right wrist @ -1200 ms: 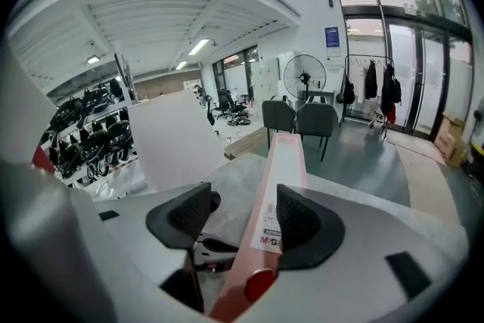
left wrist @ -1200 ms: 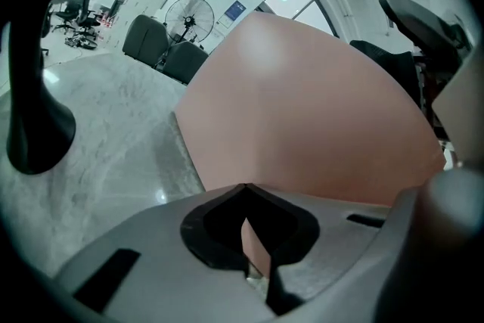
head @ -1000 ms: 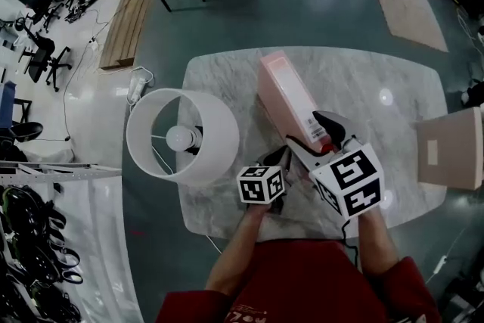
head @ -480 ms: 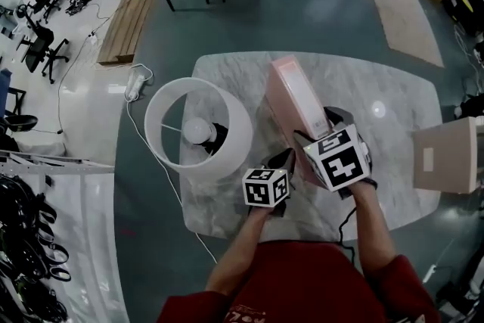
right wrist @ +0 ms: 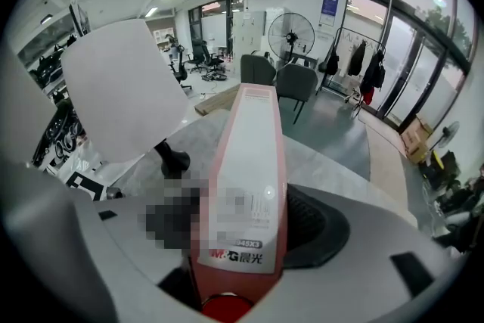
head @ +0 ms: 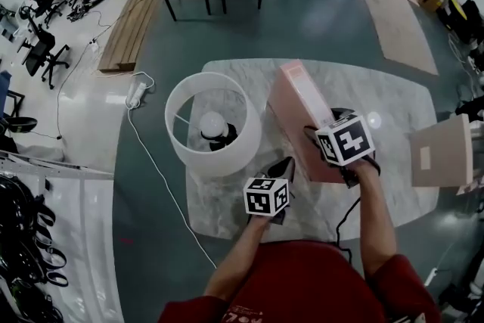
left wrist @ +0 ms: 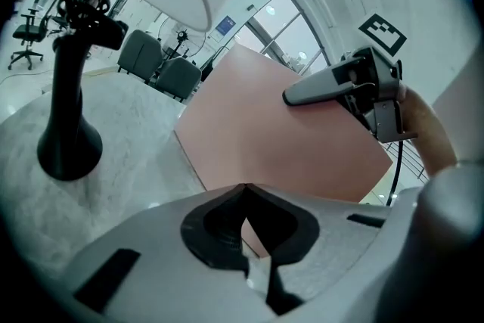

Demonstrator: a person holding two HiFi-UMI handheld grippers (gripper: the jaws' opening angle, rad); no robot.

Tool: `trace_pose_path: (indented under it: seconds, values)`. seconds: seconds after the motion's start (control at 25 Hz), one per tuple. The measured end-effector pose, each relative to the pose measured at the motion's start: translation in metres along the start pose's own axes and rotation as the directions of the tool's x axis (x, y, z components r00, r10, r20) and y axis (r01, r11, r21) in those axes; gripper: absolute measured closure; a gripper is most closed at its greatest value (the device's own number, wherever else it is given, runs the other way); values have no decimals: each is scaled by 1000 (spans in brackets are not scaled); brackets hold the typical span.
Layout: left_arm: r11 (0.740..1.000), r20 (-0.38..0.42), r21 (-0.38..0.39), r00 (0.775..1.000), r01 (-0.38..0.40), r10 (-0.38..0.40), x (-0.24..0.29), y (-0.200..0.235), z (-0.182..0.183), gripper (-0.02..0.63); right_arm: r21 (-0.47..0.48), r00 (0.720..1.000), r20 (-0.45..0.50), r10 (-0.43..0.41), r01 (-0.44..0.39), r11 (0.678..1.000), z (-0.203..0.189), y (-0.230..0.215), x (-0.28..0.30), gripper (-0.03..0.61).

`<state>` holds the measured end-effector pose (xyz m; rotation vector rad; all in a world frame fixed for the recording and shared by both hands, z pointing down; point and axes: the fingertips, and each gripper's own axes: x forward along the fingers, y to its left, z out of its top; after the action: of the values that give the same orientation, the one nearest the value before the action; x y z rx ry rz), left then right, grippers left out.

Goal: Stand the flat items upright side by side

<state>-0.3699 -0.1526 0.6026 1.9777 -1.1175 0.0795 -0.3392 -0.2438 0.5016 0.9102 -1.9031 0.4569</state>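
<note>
Step in hand: setting the first flat item upright. The pink box file (head: 299, 113) stands on its long edge on the marble surface (head: 378, 87), just right of the lamp (head: 214, 125), leaning slightly.

Right hand-held gripper (head: 325, 125): it comes down on the near end of the box file from above. Its jaws have just been closing, and the labelled spine sits between them, held on both sides. It is gripping the box file, jaws wide because the spine is wide.

Left hand-held gripper (head: 285, 165): jaws closed tip to tip, nothing between them. It hangs just off the box file's broad pink side, not touching.

Next move, as judged: square the box file fully vertical and check that it stands unaided before the grip is let go. The left hand-held gripper is well placed to steady the broad side. A second item must then be brought alongside.

Containers: the box file is shut, so its contents cannot be seen. A second pale box (head: 441, 155) stands upright at the far right, well apart. Whether it rests on the surface or just beyond its edge is not clear from the head view.
</note>
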Motion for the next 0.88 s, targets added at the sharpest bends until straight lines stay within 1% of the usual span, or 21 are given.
trace_pose_path:
  seconds: [0.12, 0.24, 0.4, 0.52, 0.72, 0.88]
  values:
    - [1000, 9, 23, 1000, 12, -13, -10, -5, 2, 609, 20, 999, 21, -35, 34, 999, -6, 2, -8, 284]
    - [999, 18, 47, 1000, 21, -22, -17, -8, 2, 609, 51, 994, 66, -82, 79, 996, -15, 1, -20, 287]
    - [996, 27, 80, 999, 39, -42, -25, -17, 4, 609, 127, 982, 129, -138, 122, 984, -27, -5, -44, 288]
    - [992, 44, 118, 998, 43, -49, -28, -30, 11, 609, 191, 967, 173, -187, 153, 970, -42, -17, -66, 290]
    - [978, 79, 204, 996, 34, -51, -24, -59, 27, 609, 280, 936, 226, -268, 201, 939, -72, -48, -97, 290]
    - [972, 114, 232, 992, 30, -57, -14, -82, 37, 609, 331, 910, 269, -314, 219, 918, -95, -76, -116, 290]
